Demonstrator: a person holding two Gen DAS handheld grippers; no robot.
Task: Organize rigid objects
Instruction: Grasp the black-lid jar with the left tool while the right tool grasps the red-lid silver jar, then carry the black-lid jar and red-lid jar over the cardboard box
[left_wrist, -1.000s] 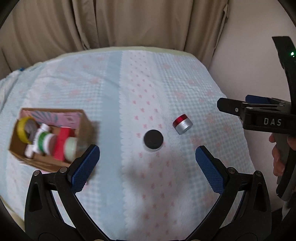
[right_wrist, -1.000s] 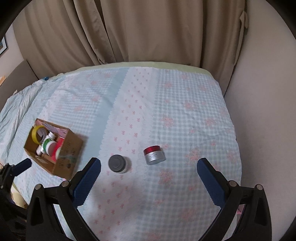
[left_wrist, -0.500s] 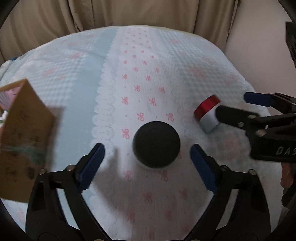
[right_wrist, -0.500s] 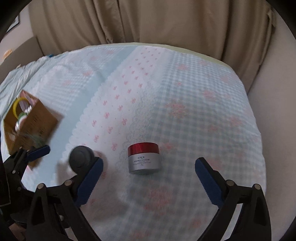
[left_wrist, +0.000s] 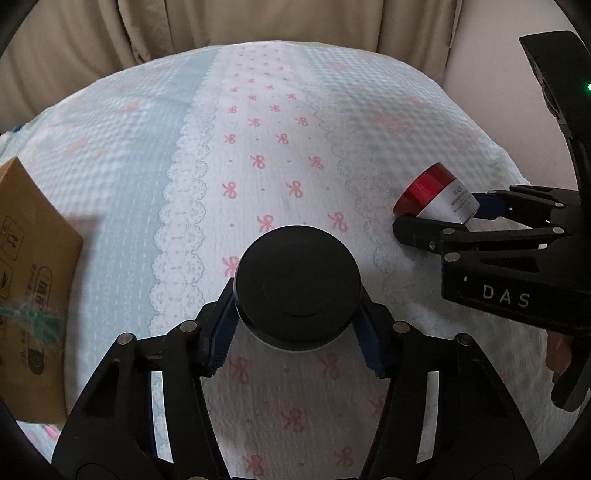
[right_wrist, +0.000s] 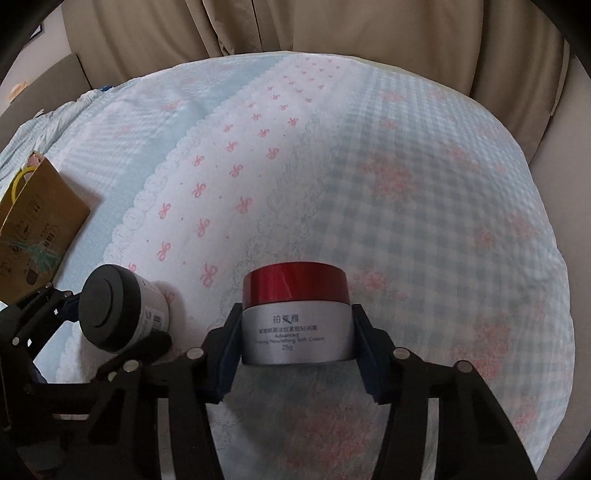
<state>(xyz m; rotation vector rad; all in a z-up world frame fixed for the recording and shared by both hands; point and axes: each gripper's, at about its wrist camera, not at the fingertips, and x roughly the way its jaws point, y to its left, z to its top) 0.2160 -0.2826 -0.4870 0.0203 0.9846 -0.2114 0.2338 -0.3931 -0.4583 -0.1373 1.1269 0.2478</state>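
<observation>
My left gripper (left_wrist: 297, 325) is shut on a black-lidded white jar (left_wrist: 297, 286) that stands on the bed; the jar also shows in the right wrist view (right_wrist: 118, 312). My right gripper (right_wrist: 295, 343) is shut on a silver cream jar with a red lid (right_wrist: 295, 314); that jar also shows in the left wrist view (left_wrist: 436, 195) with the right gripper's fingers (left_wrist: 491, 206) around it. Both jars sit low on the bedspread (right_wrist: 406, 184), side by side.
A cardboard box (left_wrist: 33, 266) lies at the left; in the right wrist view the box (right_wrist: 37, 229) shows a yellow ring (right_wrist: 18, 182) inside. Beige curtains (right_wrist: 332, 29) hang behind the bed. A wall (left_wrist: 498, 66) runs along the right edge.
Both grippers moved down and forward onto the jars and closed: the left on the black-lidded jar, the right on the red-lidded jar. The box slid toward the left edge of both views.
</observation>
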